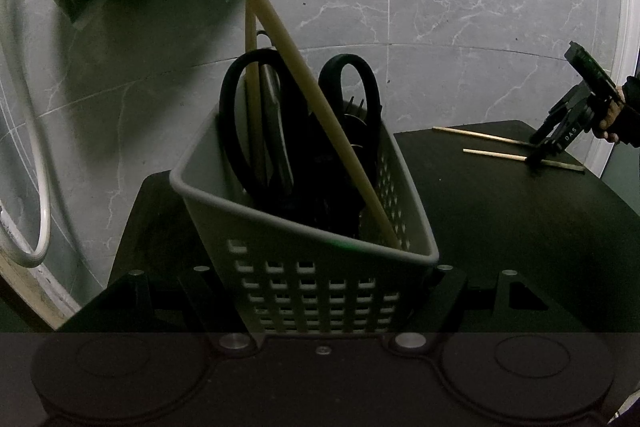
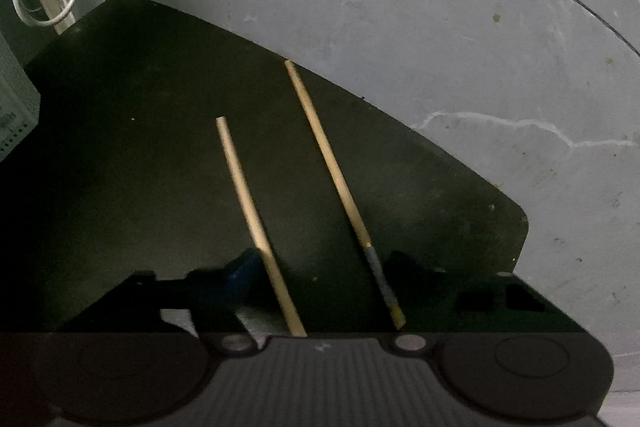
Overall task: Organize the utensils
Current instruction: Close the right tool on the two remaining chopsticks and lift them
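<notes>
The right gripper [image 2: 320, 311] points steeply down at the dark square tabletop [image 2: 140, 147], its jaws apart and clasping nothing; the two pale wooden chopsticks lie loose between its black fingers [image 2: 236, 279]. The plain chopstick [image 2: 250, 207] sits by the left finger, and the chopstick with a grey band near its end [image 2: 340, 187] sits toward the right one. Both run lengthwise away from the tool toward eleven o'clock, roughly parallel, apart from each other. So the long axis lies along the fingers, not across them. I'd say the wrist needs a roll before a clean pinch. Over at nine o'clock the left gripper [image 1: 320, 303] is clenched on the pale grey perforated plastic basket [image 1: 312, 279], steadying it, black-handled scissors [image 1: 300, 115] and another chopstick already standing inside. The right hand [image 1: 610, 115] is clearly nearer.
</notes>
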`<act>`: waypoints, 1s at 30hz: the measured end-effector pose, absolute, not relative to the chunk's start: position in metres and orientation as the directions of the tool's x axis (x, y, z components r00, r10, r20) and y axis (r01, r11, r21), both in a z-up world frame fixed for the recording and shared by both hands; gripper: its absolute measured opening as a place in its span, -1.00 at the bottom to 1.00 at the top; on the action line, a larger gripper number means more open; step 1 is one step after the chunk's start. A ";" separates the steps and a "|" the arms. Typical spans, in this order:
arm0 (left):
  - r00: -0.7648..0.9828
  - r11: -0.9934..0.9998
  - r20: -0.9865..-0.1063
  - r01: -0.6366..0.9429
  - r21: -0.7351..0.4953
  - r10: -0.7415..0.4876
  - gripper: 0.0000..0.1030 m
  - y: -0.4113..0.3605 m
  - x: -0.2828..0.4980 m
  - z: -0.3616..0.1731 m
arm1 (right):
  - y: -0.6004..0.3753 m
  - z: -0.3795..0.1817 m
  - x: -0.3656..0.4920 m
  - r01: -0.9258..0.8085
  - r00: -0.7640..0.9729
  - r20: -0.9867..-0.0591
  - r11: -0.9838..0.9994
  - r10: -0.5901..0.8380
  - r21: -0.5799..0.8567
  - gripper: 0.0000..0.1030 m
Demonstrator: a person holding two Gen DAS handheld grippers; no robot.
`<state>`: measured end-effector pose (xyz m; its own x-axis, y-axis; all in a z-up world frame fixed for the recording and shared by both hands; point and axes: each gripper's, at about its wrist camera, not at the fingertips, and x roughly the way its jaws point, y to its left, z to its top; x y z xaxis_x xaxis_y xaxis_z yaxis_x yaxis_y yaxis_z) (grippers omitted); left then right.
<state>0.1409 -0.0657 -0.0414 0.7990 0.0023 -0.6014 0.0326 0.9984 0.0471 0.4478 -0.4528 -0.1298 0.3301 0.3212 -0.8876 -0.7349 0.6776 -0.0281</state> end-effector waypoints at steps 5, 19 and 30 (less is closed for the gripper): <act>0.799 0.998 -0.601 0.033 0.047 0.002 0.49 -0.066 0.141 -0.042 | -0.452 -0.128 0.441 -0.723 0.326 -0.886 0.691 0.330 -0.009 -0.22; 0.804 0.997 -0.594 0.065 0.044 -0.026 0.49 -0.062 0.140 -0.043 | -0.410 -0.131 0.377 -0.594 0.410 -0.845 0.803 0.343 0.037 -0.72; 0.809 0.994 -0.584 0.103 0.041 -0.060 0.49 -0.057 0.142 -0.044 | -0.363 -0.133 0.316 -0.479 0.428 -0.815 0.863 0.390 0.161 -0.72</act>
